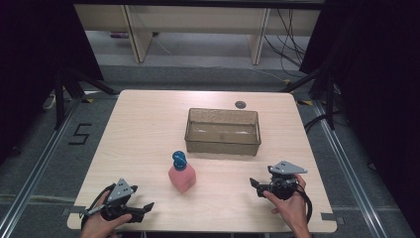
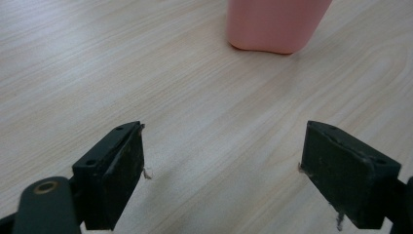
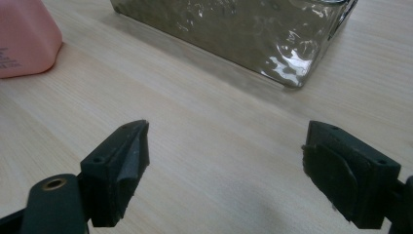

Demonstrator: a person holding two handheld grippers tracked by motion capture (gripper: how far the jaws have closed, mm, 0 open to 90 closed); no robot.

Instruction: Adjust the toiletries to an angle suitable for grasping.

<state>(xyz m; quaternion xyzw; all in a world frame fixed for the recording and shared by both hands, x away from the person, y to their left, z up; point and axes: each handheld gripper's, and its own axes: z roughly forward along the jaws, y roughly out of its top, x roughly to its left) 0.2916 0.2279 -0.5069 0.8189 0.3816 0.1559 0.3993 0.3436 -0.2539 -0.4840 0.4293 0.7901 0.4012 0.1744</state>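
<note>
Two spread claws (image 1: 148, 206) (image 1: 254, 184), one pink bottle (image 1: 182, 173), one clear bin (image 1: 223, 132).

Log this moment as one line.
left tool: open, empty | right tool: open, empty | pink plastic bottle with blue cap: upright, between tools | clear rectangular bin: empty

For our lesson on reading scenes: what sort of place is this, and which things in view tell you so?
Probably a lab or recording studio set up for manipulation recordings: black curtains enclose a lone wooden table, a taped number 5 marks the floor, and cables trail behind.
</note>
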